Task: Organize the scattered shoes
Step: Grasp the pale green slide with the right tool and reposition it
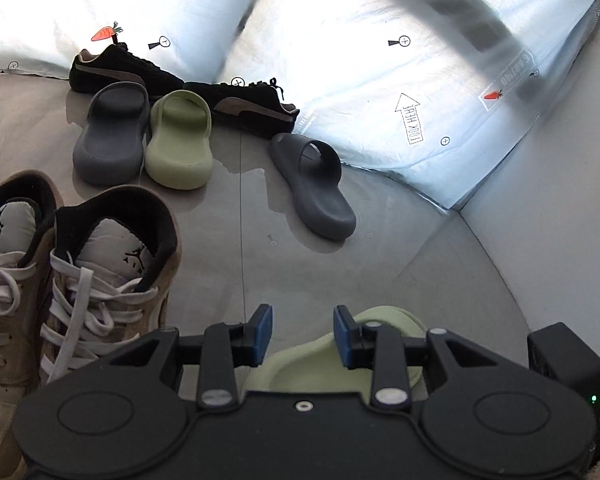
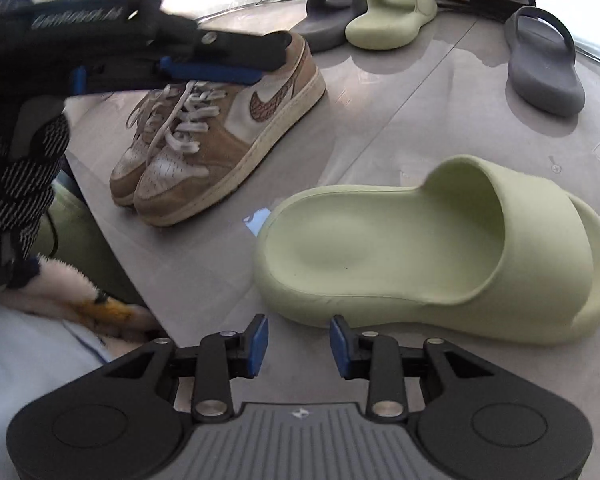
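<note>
A green slide (image 2: 440, 252) lies on the grey floor just ahead of my open, empty right gripper (image 2: 299, 346); it also shows under my open, empty left gripper (image 1: 303, 334) in the left wrist view (image 1: 320, 360). A tan sneaker pair (image 2: 220, 128) stands side by side at left (image 1: 80, 272). Farther off lie a second green slide (image 1: 180, 140), two grey slides (image 1: 112, 132) (image 1: 312, 184) and two black sneakers (image 1: 120, 68) (image 1: 252, 104). The left gripper (image 2: 204, 70) hovers over the tan sneakers in the right wrist view.
A white printed sheet (image 1: 380, 60) rises behind the shoes like a backdrop. A fluffy white fabric (image 2: 60, 312) and green cloth (image 2: 80, 232) lie beyond the floor's left edge.
</note>
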`<state>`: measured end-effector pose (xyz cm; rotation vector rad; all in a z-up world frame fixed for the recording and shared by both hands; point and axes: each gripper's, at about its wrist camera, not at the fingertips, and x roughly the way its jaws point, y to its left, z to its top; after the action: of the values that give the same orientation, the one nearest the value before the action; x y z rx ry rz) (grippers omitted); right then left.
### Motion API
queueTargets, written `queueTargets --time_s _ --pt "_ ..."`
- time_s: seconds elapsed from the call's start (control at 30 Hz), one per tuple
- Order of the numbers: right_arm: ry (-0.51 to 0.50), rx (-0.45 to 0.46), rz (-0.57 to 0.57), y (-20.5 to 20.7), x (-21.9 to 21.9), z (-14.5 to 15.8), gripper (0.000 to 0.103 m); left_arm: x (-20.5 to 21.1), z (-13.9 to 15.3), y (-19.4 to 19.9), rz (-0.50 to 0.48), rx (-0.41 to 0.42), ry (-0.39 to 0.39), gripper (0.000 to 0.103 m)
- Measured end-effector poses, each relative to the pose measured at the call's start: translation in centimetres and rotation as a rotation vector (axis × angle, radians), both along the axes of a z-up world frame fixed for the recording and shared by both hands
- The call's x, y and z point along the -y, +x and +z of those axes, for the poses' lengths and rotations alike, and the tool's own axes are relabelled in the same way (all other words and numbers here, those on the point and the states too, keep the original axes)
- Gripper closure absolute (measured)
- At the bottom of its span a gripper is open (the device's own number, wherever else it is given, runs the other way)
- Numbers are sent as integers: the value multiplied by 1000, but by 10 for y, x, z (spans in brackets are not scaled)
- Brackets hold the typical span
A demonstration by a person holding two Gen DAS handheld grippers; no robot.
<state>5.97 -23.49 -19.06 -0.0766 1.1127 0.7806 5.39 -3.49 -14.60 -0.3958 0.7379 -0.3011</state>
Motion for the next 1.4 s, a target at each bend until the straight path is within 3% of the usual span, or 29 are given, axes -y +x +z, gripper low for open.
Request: queueTargets --time_s 0.2,0.23,0.3,0.33,0.37,0.5,0.7,0.9,1.03,1.13,1.27,1.4 --pt "113 132 -10 17 -2 19 64 -7 -1 0 11 9 10 70" --pt "143 160 10 16 1 27 59 -8 -1 1 8 10 10 70" --pt "164 240 30 12 12 43 23 -10 -1 1 8 10 6 70" --pt "156 302 22 10 21 50 0 -10 -1 1 8 9 5 70" --pt "153 361 19 8 30 55 0 -11 -2 1 9 9 7 70" --pt "98 324 22 26 51 49 0 -14 -1 -1 27 12 7 70" --pt "-60 443 59 55 63 48 0 -16 0 -2 54 14 1 69" --pt "-204 407 370 68 54 21 0 -7 -2 2 45 -2 0 68" --pt "-352 447 609 62 31 -1 0 0 -3 6 38 -6 -6 67" --pt "-403 435 691 69 24 -17 0 2 -3 9 47 3 -7 67" --pt "-346 347 665 85 22 -24 0 1 0 11 71 23 -5 67" --pt "-267 247 396 104 27 -21 0 -3 0 16 102 21 -10 67"
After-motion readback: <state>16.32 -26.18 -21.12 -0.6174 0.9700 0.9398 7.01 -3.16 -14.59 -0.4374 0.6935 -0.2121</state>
